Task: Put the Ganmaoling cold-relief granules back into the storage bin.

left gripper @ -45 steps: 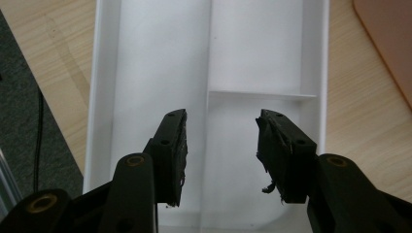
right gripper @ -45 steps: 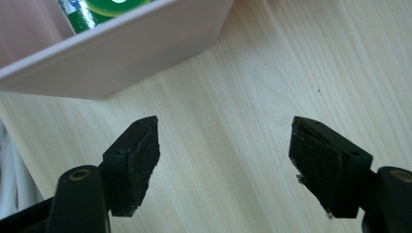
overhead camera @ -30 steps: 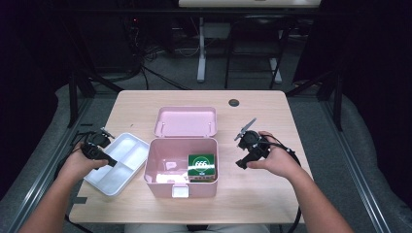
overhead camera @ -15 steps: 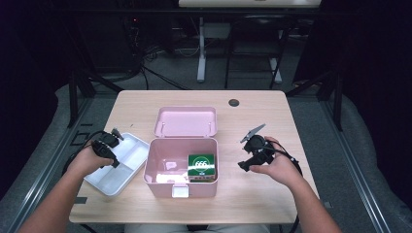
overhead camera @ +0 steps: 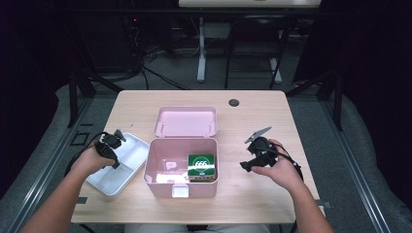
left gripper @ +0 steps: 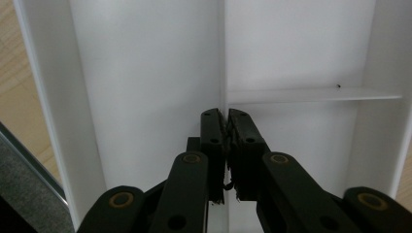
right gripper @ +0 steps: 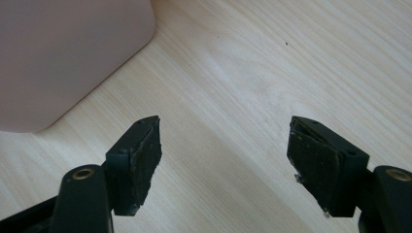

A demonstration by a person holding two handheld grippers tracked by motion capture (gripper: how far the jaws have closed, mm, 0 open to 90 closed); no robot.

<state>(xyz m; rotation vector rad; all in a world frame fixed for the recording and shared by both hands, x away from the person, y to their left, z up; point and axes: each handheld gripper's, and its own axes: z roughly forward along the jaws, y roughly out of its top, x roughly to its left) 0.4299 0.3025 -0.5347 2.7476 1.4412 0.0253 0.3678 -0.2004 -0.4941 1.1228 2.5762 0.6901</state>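
White tray [overhead camera: 116, 167] divider gripped by left tool [left gripper: 226, 145], just closing | pink box [overhead camera: 180, 170] beside | right tool [right gripper: 223, 160] wide, empty

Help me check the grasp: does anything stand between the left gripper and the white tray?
Nothing visible does. The left gripper has just been closing its jaws, and they now sit on the white tray itself, seemingly pinching its centre divider between the pads. The compartments around it look bare.
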